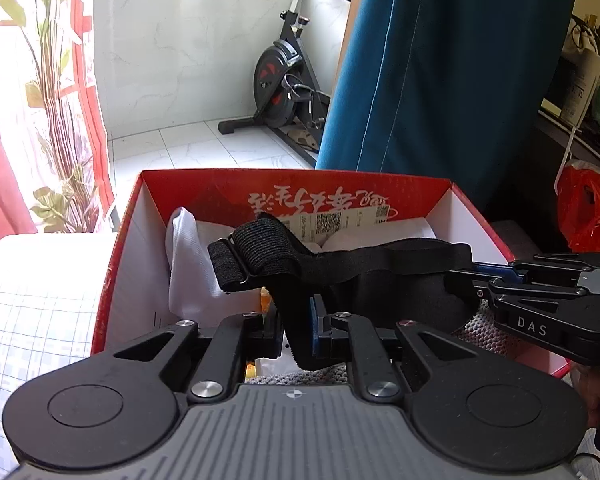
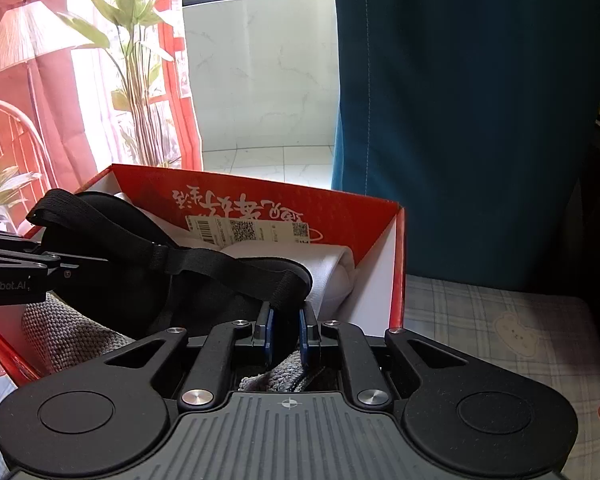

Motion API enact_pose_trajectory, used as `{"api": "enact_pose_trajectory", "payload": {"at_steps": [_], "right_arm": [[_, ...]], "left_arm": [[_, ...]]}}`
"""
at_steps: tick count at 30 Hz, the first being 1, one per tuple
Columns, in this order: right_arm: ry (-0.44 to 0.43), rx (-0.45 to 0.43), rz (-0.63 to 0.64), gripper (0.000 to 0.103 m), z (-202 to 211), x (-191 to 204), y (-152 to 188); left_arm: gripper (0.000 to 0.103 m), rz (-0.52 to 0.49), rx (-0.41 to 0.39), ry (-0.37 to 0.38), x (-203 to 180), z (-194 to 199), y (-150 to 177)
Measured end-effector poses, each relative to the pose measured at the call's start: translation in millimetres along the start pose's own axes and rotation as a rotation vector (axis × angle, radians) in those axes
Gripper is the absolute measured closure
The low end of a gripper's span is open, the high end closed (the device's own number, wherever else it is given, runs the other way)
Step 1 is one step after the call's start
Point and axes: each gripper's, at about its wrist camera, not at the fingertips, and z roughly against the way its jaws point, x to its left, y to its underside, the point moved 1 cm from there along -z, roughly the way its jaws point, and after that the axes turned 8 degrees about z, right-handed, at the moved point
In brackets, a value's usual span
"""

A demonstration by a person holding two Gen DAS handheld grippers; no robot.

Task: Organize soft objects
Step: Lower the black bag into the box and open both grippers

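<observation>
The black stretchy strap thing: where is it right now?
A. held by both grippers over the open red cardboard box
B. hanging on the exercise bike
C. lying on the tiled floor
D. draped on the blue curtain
A: the black stretchy strap piece is pinched by the left gripper and the right gripper, above the open red cardboard box.

Exercise bike (black), teal curtain, plant behind.

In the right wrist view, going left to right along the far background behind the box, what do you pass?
Red sheer curtain → green leafy plant → white marble-look wall → dark teal hanging curtain.
</observation>
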Motion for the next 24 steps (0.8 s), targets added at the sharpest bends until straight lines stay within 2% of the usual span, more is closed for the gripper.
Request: {"api": "enact_pose_trajectory", "payload": {"at_steps": [4,11,13,15,17,20,22,24], "right_arm": [[-0.001,0.015,0.004,0.092,-4.0,-1.8,1.5],[0.008,0.023,0.006,0.090,-6.6,-3.3,0.8],[0.019,0.016,0.014,0.085,-2.5,-2.3,0.5],[0.032,0.004,0.024,0.082,1.1,-0.9,-0.1],[0.041,-0.010,0.034,0.077,5.9,-0.2,-0.4],[0.056,-0.020,0.043,0.074,14.1,-1.7,-0.4],[0.055,-0.025,0.039,0.063,20.5,-3.5,0.0],[0.054,-0.040,0.038,0.050,28.6,-4.1,0.5]], "left_arm": [[0.089,-0.011,0.025,0.000,-3.3,-2.1,-0.1],[0.086,-0.013,0.025,0.007,-1.4,-0.8,-2.8],[0.074,-0.023,0.019,-0.005,-3.1,1.3,-4.0],[0.046,-0.035,0.008,-0.018,-5.0,3.6,-4.8],[0.035,-0.041,-0.007,-0.031,-5.3,9.8,-5.3],[0.031,-0.046,-0.023,-0.050,-5.3,18.4,-7.2],[0.026,-0.043,-0.032,-0.060,-5.4,25.1,-8.1],[0.009,-0.042,-0.049,-0.066,-5.9,32.4,-8.2]]}}
